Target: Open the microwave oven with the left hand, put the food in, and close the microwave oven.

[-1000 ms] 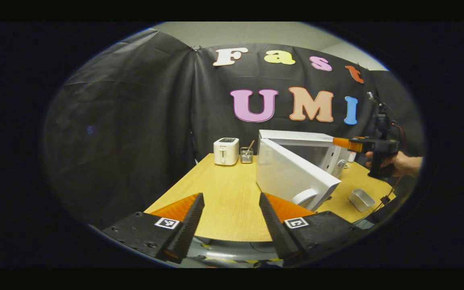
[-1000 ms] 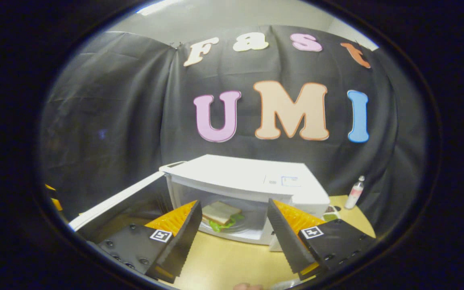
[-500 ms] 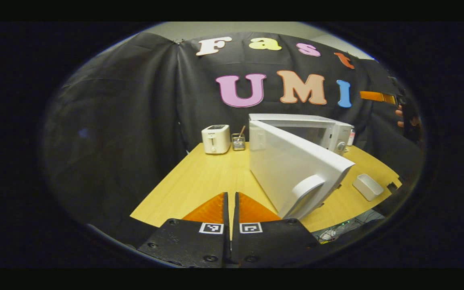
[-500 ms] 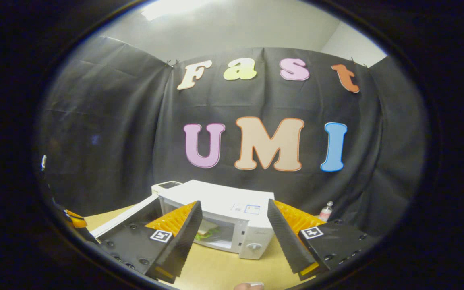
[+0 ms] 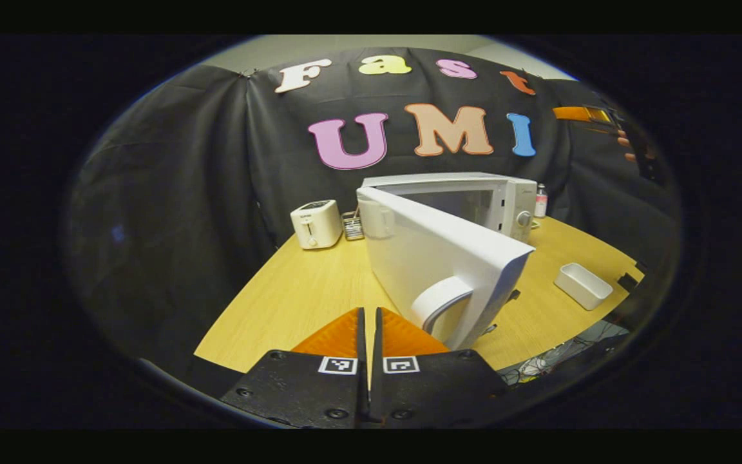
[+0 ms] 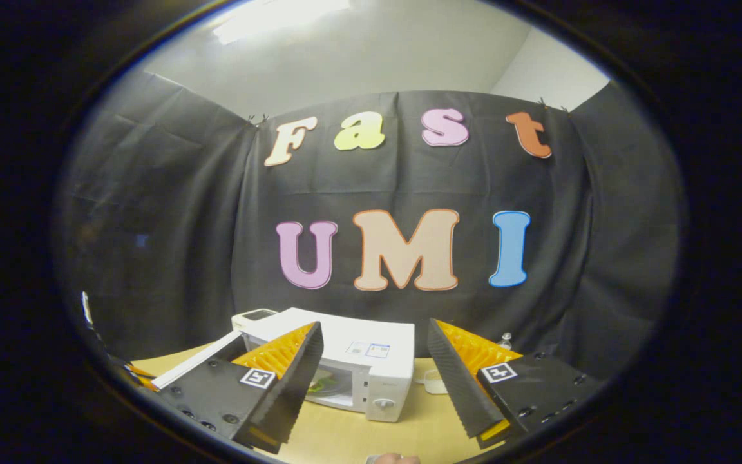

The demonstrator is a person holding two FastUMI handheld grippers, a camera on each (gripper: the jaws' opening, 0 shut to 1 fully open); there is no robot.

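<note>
Now we hold the left gripper [image 5: 367, 322] with fingers pressed together, empty, just left of the door [image 5: 438, 258], which swings out toward us from the microwave [image 5: 474, 200], handle [image 5: 438, 303] nearest. The right gripper [image 6: 371, 361], fingers apart, sits farther back. Food [image 6: 323, 385] seems inside. We judge closing falls to the left.

No readable text apart from the wall letters. Square black-and-white coded markers sit on the left gripper [image 5: 369, 322] and the right gripper [image 6: 374, 380]. A small label on the microwave [image 6: 371, 361] top is too small to read.
</note>
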